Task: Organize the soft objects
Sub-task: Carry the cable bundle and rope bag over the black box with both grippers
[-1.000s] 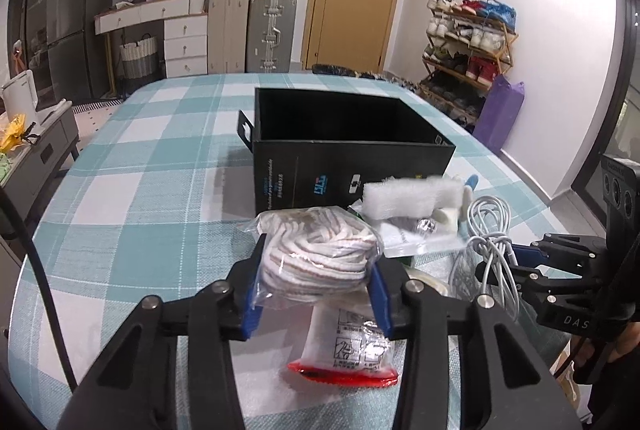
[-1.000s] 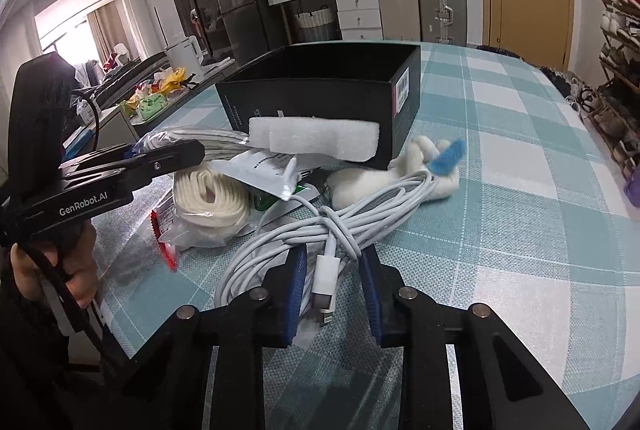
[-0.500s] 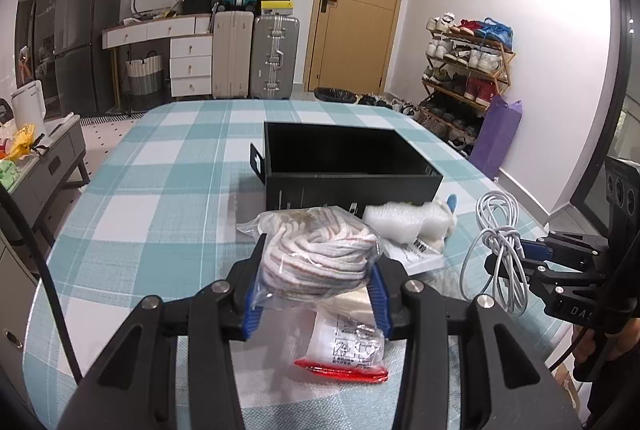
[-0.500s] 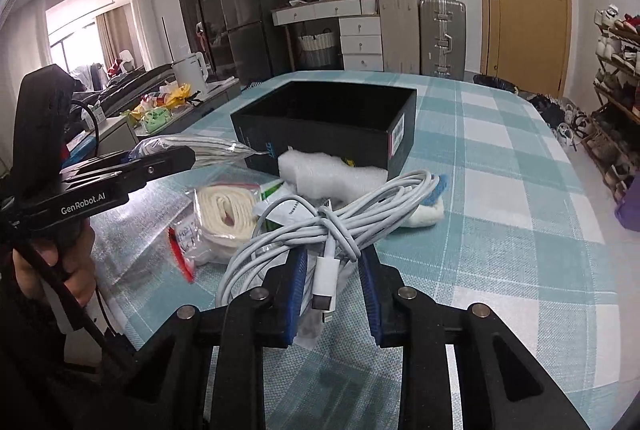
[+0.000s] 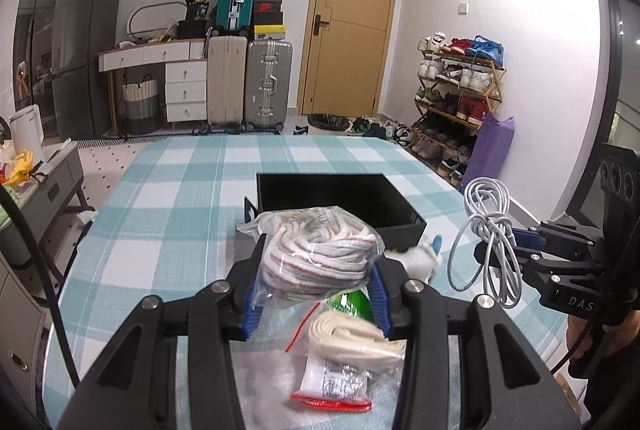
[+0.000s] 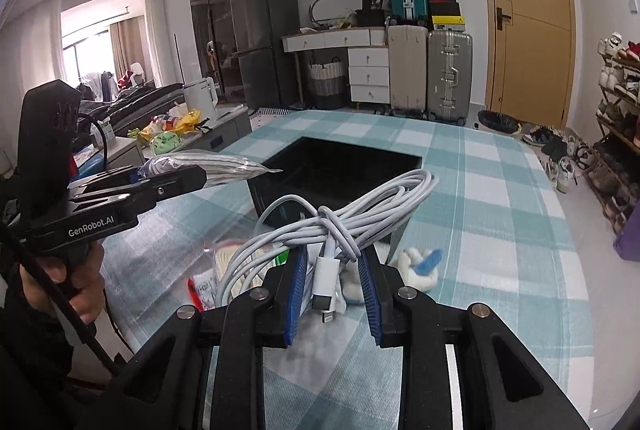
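Held clear above the worktop [image 5: 168,198] on the near side of the black box [image 5: 396,226]: left gripper [image 5: 316,290], jaws clenched on a clear bag of coiled rope [image 5: 320,254]. Directly beneath, lying on the checked cloth nearer than the box, a zip bag with red seal [image 5: 340,370] holding a cream strap, with a green packet [image 5: 352,304] just beyond it. Right of these, just beside the box's near right corner, a small white plush with a blue tip [image 6: 420,266]. Further right of the box, raised off the surface, right gripper [image 6: 330,286], jaws grasping a bundled white charging cable [image 6: 340,218], its plug hanging between the blue pads [image 6: 296,294]. Box open at the top, its inside too dark to read. Nothing but air between either load and the box opening. Teal and white checked cloth across the whole worktop. Beyond the box, from left: grey fridge [image 5: 84,50], white drawers [image 5: 184,86], stacked suitcases [image 5: 248,78], wooden door [image 5: 348,30], shoe rack [image 5: 456,98], purple bag [image 5: 488,150].
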`<state>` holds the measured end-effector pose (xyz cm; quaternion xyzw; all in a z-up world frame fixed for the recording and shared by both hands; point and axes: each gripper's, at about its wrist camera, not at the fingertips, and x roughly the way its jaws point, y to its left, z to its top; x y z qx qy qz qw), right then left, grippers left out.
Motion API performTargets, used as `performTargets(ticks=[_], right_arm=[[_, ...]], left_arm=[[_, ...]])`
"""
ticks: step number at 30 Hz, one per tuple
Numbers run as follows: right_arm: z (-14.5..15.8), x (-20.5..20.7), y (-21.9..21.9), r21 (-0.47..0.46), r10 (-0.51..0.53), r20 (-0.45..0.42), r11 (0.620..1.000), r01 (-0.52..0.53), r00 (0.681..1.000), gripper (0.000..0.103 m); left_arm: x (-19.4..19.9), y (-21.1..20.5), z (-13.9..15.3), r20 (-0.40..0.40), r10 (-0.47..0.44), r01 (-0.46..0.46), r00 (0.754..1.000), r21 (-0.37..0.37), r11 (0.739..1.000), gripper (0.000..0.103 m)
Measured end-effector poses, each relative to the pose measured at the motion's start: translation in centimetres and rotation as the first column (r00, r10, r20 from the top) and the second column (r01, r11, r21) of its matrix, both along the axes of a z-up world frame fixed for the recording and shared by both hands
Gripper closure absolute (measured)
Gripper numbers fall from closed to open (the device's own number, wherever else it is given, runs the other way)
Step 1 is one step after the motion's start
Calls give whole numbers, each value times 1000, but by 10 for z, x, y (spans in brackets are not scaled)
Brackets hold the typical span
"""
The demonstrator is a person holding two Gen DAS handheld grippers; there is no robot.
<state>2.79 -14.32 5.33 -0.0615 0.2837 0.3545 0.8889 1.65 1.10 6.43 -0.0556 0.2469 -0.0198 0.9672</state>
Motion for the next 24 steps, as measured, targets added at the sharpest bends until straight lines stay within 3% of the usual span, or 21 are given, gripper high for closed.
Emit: performTargets(ticks=[10, 24], right_arm=[[22, 20, 15, 7, 10, 25, 1000, -11, 1000, 77], [25, 62, 39, -9, 23, -11, 1000, -23, 1000, 77]], left_arm=[[15, 2, 14, 24, 5, -5, 1000, 6, 1000, 61], [51, 10, 11, -3, 13, -13, 1000, -16, 1000, 60]])
